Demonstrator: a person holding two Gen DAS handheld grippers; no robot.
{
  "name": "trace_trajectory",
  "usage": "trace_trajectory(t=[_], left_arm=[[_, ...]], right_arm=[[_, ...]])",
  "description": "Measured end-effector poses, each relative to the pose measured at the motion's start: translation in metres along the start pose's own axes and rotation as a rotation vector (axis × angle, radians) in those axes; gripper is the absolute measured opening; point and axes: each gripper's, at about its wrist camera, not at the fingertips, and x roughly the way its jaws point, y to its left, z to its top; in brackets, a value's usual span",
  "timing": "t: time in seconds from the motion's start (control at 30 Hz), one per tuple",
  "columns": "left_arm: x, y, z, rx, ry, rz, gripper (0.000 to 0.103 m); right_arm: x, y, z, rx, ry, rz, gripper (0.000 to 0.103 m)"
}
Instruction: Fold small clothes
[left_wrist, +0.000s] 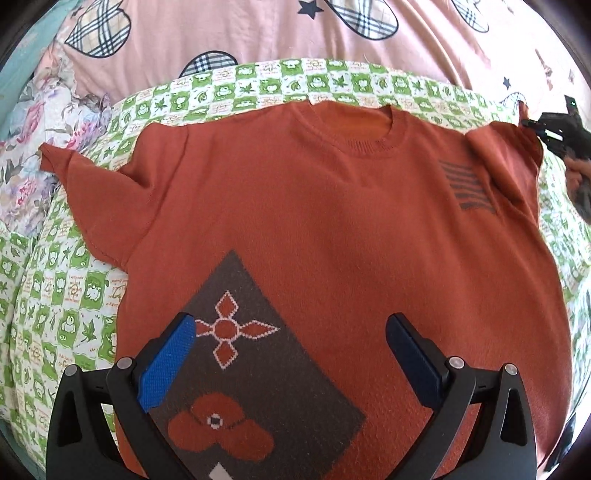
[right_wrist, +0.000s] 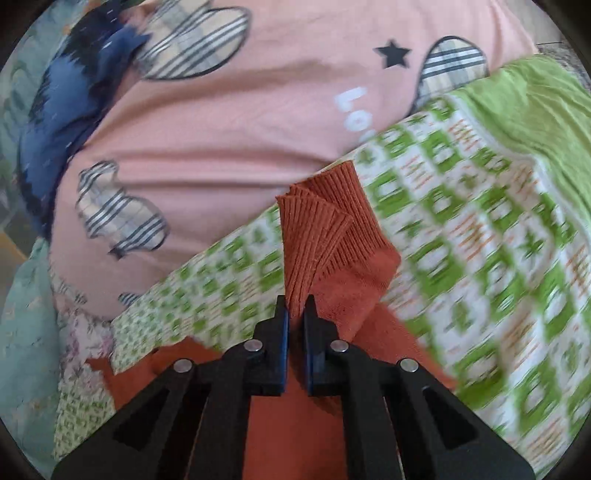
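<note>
A rust-orange knit sweater (left_wrist: 314, 206) lies flat, front up, on a green-and-white checked blanket (left_wrist: 74, 295), neck at the far side. It has a brown patch with flower motifs (left_wrist: 243, 354) low on the front. My left gripper (left_wrist: 291, 328) is open and empty, hovering over the sweater's lower part. My right gripper (right_wrist: 295, 306) is shut on the ribbed cuff (right_wrist: 317, 229) of the sweater's right sleeve. It also shows in the left wrist view (left_wrist: 554, 129) at the sleeve's far right end. The left sleeve (left_wrist: 85, 166) lies spread out to the left.
A pink quilt with plaid hearts and stars (left_wrist: 295, 33) lies behind the blanket. A floral cloth (left_wrist: 33, 147) is bunched at the left. A dark blue garment (right_wrist: 66, 103) lies on the pink quilt in the right wrist view.
</note>
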Motion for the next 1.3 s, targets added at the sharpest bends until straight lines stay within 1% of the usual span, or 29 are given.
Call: trace_trajectory(t=[0.1, 0.17, 0.2, 0.23, 0.27, 0.37, 0.43, 0.53, 0.57, 0.6, 0.63, 0.67, 0.7, 0.77, 0.83, 0.9, 0.97, 1.03, 1.07, 1.1, 1.13, 1.17, 1.2, 1.23, 1.27, 1.3], left_arm=[[-0.004, 0.011, -0.004, -0.030, -0.008, -0.014, 0.103], [-0.006, 0.016, -0.008, -0.046, -0.015, -0.011, 0.103], [-0.007, 0.019, -0.010, -0.052, -0.020, -0.009, 0.103], [-0.009, 0.023, -0.013, -0.061, -0.023, -0.008, 0.103], [-0.010, 0.027, -0.015, -0.071, -0.024, -0.008, 0.103], [-0.014, 0.040, -0.021, -0.102, -0.032, -0.018, 0.103], [-0.016, 0.049, -0.022, -0.119, -0.040, -0.034, 0.103], [-0.015, 0.059, -0.024, -0.140, -0.042, -0.055, 0.103], [-0.014, 0.062, -0.024, -0.149, -0.039, -0.062, 0.103], [-0.013, 0.065, -0.024, -0.158, -0.037, -0.072, 0.103], [-0.010, 0.069, -0.022, -0.171, -0.036, -0.090, 0.103], [-0.007, 0.072, -0.020, -0.186, -0.032, -0.113, 0.103], [-0.004, 0.074, -0.017, -0.199, -0.030, -0.134, 0.103], [0.006, 0.076, -0.009, -0.214, -0.025, -0.186, 0.103], [0.018, 0.076, 0.000, -0.223, -0.015, -0.221, 0.103], [0.035, 0.077, 0.013, -0.239, 0.003, -0.264, 0.103], [0.058, 0.079, 0.028, -0.272, 0.040, -0.308, 0.103], [0.072, 0.083, 0.041, -0.309, 0.032, -0.332, 0.101], [0.077, 0.086, 0.048, -0.325, 0.018, -0.340, 0.101], [0.081, 0.089, 0.054, -0.337, 0.002, -0.348, 0.097], [0.083, 0.090, 0.059, -0.340, -0.019, -0.358, 0.079], [0.084, 0.089, 0.063, -0.332, -0.030, -0.358, 0.063], [0.086, 0.088, 0.068, -0.317, -0.029, -0.365, 0.020], [0.086, 0.088, 0.072, -0.303, -0.019, -0.399, 0.005], [0.078, 0.091, 0.072, -0.302, -0.052, -0.393, 0.005], [0.067, 0.096, 0.074, -0.293, -0.103, -0.347, 0.005]], right_arm=[[0.012, 0.060, -0.042, -0.037, 0.079, 0.120, 0.008], [0.030, 0.099, -0.071, -0.053, 0.143, 0.211, 0.008], [0.046, 0.118, -0.084, -0.064, 0.173, 0.242, 0.008], [0.052, 0.134, -0.096, -0.080, 0.201, 0.270, 0.008], [0.068, 0.157, -0.115, -0.104, 0.242, 0.295, 0.008], [0.106, 0.202, -0.152, -0.136, 0.350, 0.352, 0.008], [0.129, 0.226, -0.176, -0.148, 0.422, 0.373, 0.008], [0.153, 0.249, -0.203, -0.173, 0.497, 0.392, 0.008], [0.157, 0.254, -0.211, -0.186, 0.516, 0.390, 0.012], [0.163, 0.258, -0.219, -0.195, 0.538, 0.388, 0.013], [0.166, 0.259, -0.224, -0.198, 0.559, 0.379, 0.019], [0.171, 0.260, -0.229, -0.192, 0.584, 0.370, 0.028], [0.172, 0.257, -0.232, -0.166, 0.599, 0.382, 0.031], [0.163, 0.249, -0.231, -0.122, 0.586, 0.406, 0.032], [0.145, 0.240, -0.225, -0.107, 0.543, 0.410, 0.033], [0.119, 0.230, -0.214, -0.105, 0.482, 0.387, 0.033], [0.086, 0.215, -0.203, -0.100, 0.414, 0.366, 0.033], [0.051, 0.197, -0.192, -0.098, 0.339, 0.335, 0.034], [0.038, 0.189, -0.187, -0.097, 0.304, 0.311, 0.037], [0.022, 0.178, -0.182, -0.095, 0.263, 0.278, 0.039], [0.007, 0.164, -0.176, -0.088, 0.219, 0.228, 0.043], [-0.003, 0.153, -0.171, -0.079, 0.192, 0.192, 0.044], [-0.013, 0.140, -0.166, -0.069, 0.165, 0.157, 0.044], [-0.023, 0.124, -0.160, -0.054, 0.144, 0.121, 0.044], [-0.028, 0.115, -0.157, -0.044, 0.132, 0.098, 0.044], [-0.034, 0.100, -0.152, -0.033, 0.113, 0.056, 0.045]])
